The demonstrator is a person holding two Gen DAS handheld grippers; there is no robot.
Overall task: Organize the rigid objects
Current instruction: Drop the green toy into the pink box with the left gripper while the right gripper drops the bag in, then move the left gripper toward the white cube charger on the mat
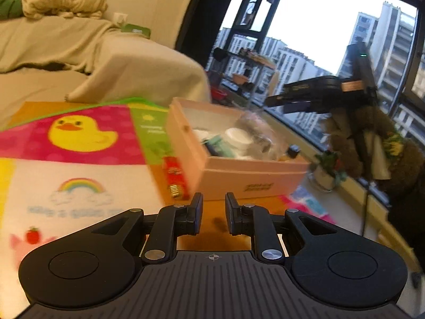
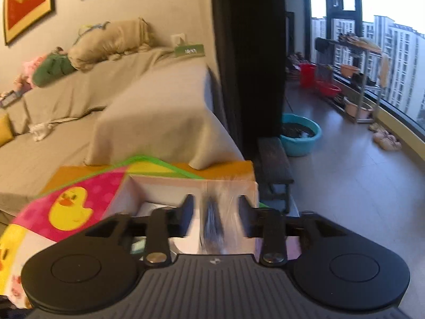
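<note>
The left gripper [image 1: 213, 211] hovers low over the near edge of the orange table [image 1: 212, 239], its jaws a narrow gap apart with nothing between them. Just beyond it stands an open pink cardboard box [image 1: 233, 172] holding a white jar [image 1: 239, 138], a green item and a dark-capped bottle [image 1: 292, 151]. A red packet [image 1: 175, 178] lies against the box's left side, on a play mat with a yellow duck [image 1: 79, 133]. The right gripper [image 2: 215, 216] hangs above the box [image 2: 159, 186], jaws parted; a clear, dark-cored object [image 2: 212, 223] (too blurred to name) sits between them, and I cannot tell whether the pads touch it. A draped sofa [image 2: 132, 101] stands at far left.
</note>
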